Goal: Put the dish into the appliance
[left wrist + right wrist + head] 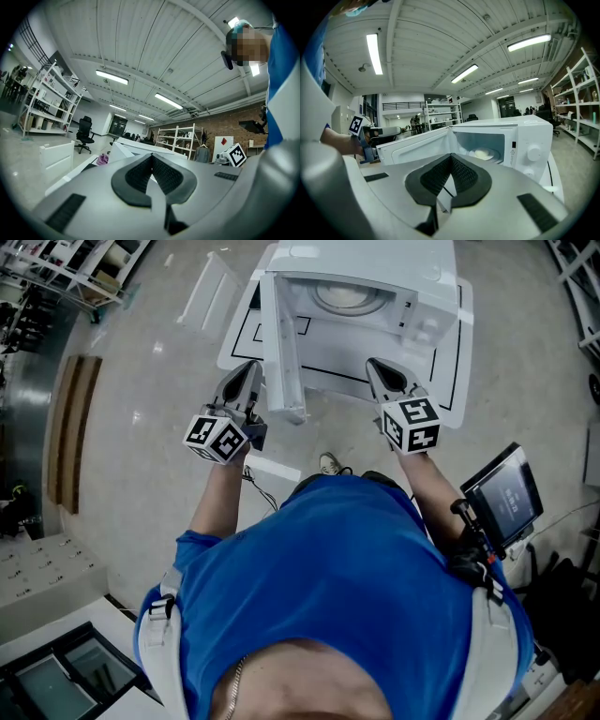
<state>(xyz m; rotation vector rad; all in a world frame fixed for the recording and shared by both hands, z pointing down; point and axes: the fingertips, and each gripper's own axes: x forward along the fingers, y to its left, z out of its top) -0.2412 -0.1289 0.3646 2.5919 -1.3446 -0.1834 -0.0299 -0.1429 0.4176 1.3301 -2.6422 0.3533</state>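
Dish [345, 296] sits inside the white microwave [375, 259] at the top centre of the head view, a pale round plate on the floor of the cavity. The right gripper view shows it [483, 153] there too, right of centre, through the open front. So the placing looks done to me, and the step in hand would be shutting the door [283, 348].

The door stands swung out from the left side of the cavity toward the person. The left gripper [253, 367] is just beside its outer face, left of centre in the frame. Its jaws are pressed together with nothing between them. The right gripper [373, 364] is right of centre, in front of the opening, also fully closed and empty.

To do it well, I'd push with the closed tips of the left gripper, flat on the outer face near the door's free edge. Follow the hinge's arc rather than shoving straight. Keep the push gentle so the microwave does not slide on the white board [450, 381] under it. The right gripper should be clear of the opening before the door swings across.

Counted: one dish, one microwave with one door, one board, two grippers. One small screen [506, 493] shows at the right edge of the head view.
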